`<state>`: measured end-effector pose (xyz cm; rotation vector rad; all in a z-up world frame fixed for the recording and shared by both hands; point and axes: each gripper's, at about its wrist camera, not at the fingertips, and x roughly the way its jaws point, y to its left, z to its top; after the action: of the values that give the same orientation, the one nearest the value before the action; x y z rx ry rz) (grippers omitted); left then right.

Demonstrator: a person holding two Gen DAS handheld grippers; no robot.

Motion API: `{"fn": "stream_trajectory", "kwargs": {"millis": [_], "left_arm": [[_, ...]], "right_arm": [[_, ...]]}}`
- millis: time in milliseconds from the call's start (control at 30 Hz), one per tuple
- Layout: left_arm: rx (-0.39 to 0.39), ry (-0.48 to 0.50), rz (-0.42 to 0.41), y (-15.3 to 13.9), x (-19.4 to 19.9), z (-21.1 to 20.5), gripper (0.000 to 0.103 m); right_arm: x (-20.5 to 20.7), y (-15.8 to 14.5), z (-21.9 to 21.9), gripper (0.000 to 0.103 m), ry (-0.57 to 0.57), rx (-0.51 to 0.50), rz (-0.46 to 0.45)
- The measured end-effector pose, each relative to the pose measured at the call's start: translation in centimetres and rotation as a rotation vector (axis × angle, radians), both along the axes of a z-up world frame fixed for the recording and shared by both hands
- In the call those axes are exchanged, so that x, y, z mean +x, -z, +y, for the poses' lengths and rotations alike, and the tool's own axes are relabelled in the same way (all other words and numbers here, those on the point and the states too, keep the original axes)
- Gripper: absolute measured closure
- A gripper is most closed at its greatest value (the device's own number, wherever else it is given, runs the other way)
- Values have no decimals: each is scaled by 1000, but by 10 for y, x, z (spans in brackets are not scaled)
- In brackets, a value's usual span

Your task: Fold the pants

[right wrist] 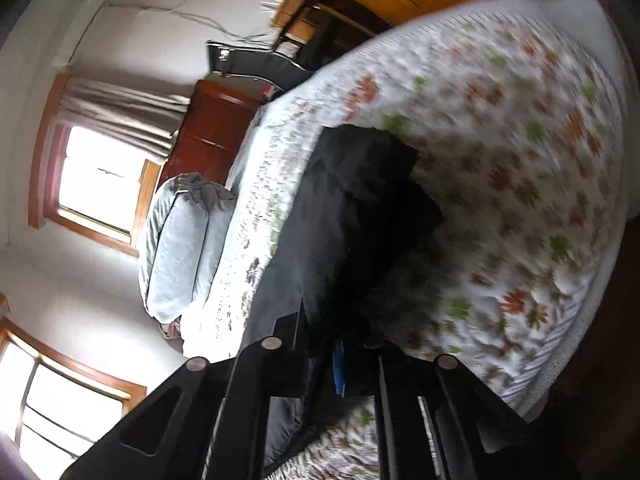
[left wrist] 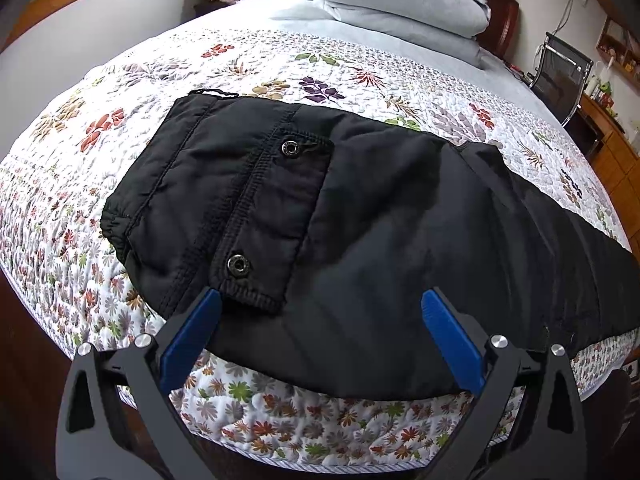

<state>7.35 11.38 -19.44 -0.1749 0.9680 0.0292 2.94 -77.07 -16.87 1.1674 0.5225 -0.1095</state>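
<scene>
Black padded pants (left wrist: 320, 208) lie across the floral quilt (left wrist: 240, 64), waistband at the left, legs running off to the right. A back pocket flap with two metal snaps (left wrist: 290, 148) faces up. My left gripper (left wrist: 320, 300) is open, its blue fingers (left wrist: 192, 332) hovering over the near edge of the pants by the pocket. In the rolled, blurred right wrist view the pants (right wrist: 360, 200) show as a dark strip, and my right gripper (right wrist: 344, 360) is shut on the black fabric.
Grey pillows (left wrist: 400, 0) are stacked at the head of the bed. A mesh chair (left wrist: 560, 72) and a wooden dresser (left wrist: 612, 152) stand to the right. The bed's near edge (left wrist: 320, 456) lies just below my left gripper.
</scene>
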Motion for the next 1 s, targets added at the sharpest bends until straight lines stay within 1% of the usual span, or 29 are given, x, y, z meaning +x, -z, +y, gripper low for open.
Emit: {"fn": "stream_trajectory", "kwargs": {"millis": [133, 333, 367, 433, 567, 633, 800, 900, 933, 1000], "left_arm": [[-7, 2, -1, 1, 0, 1, 3], [-6, 6, -3, 2, 0, 0, 3], [-10, 5, -5, 2, 0, 1, 3], [-15, 3, -8, 2, -1, 1, 3], [-24, 5, -14, 3, -2, 2, 3], [-29, 6, -15, 3, -2, 3, 3], [-33, 10, -16, 4, -3, 3, 3], [-41, 7, -17, 3, -4, 4, 3], [-45, 6, -18, 3, -4, 5, 3], [-54, 4, -20, 3, -4, 6, 3]], "right_arm": [[9, -37, 14, 95, -17, -104, -18], [28, -100, 57, 95, -97, -340, -35], [35, -115, 71, 95, -125, -398, -40], [43, -135, 94, 94, -169, -483, -50], [57, -164, 141, 94, -265, -598, -82], [65, -175, 167, 94, -308, -650, -84], [79, -186, 228, 94, -416, -799, -68], [90, -182, 267, 94, -511, -853, -63], [93, -179, 282, 94, -552, -879, -57], [97, -170, 304, 94, -612, -901, -48]]}}
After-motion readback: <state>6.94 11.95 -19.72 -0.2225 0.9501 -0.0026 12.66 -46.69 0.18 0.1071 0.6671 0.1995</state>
